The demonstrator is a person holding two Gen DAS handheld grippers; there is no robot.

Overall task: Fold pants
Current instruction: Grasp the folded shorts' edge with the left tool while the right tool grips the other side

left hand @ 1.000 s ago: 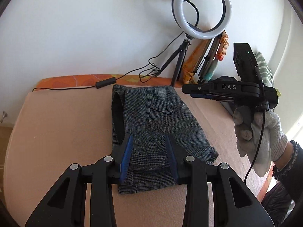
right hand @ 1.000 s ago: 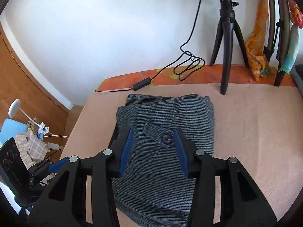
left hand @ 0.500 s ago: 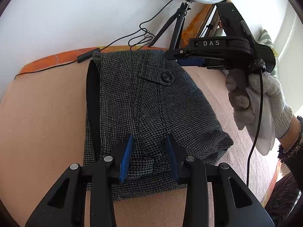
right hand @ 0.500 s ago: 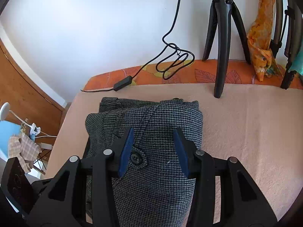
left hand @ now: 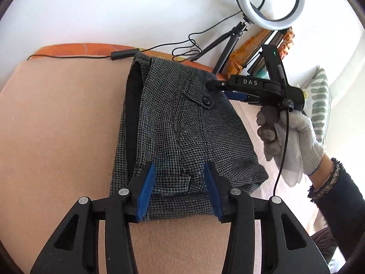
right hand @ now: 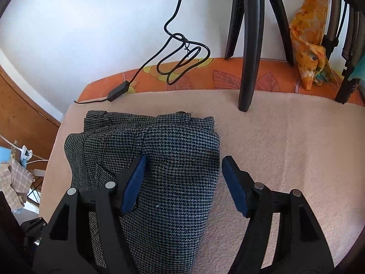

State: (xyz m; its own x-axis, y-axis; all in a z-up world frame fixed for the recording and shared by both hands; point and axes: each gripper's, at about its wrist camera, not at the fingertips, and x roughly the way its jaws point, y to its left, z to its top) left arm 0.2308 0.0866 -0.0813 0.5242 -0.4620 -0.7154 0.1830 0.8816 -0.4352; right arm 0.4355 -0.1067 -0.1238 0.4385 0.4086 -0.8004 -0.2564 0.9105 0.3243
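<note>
The grey houndstooth pants (left hand: pixel 182 132) lie folded into a compact stack on the peach blanket (left hand: pixel 57 137), button pocket facing up. My left gripper (left hand: pixel 180 189) is open, its blue pads straddling the near end of the stack. My right gripper (right hand: pixel 184 182) is open over the far right corner of the pants (right hand: pixel 173 171); its left pad rests on the fabric, its right pad hangs over the blanket. In the left wrist view the right gripper (left hand: pixel 219 86) shows side-on at the pocket corner, held by a gloved hand (left hand: pixel 287 137).
A ring light on a black tripod (left hand: pixel 269 2) stands at the back edge, its leg (right hand: pixel 251 45) close beyond the pants. A black cable with an inline switch (right hand: pixel 118 91) lies on the orange bed edge (right hand: pixel 228 77). A striped pillow (left hand: pixel 319 105) is at the right.
The right gripper has moved down onto the far right corner of the pants and opened wider. The left gripper has pulled back slightly and stays open over the near end.
</note>
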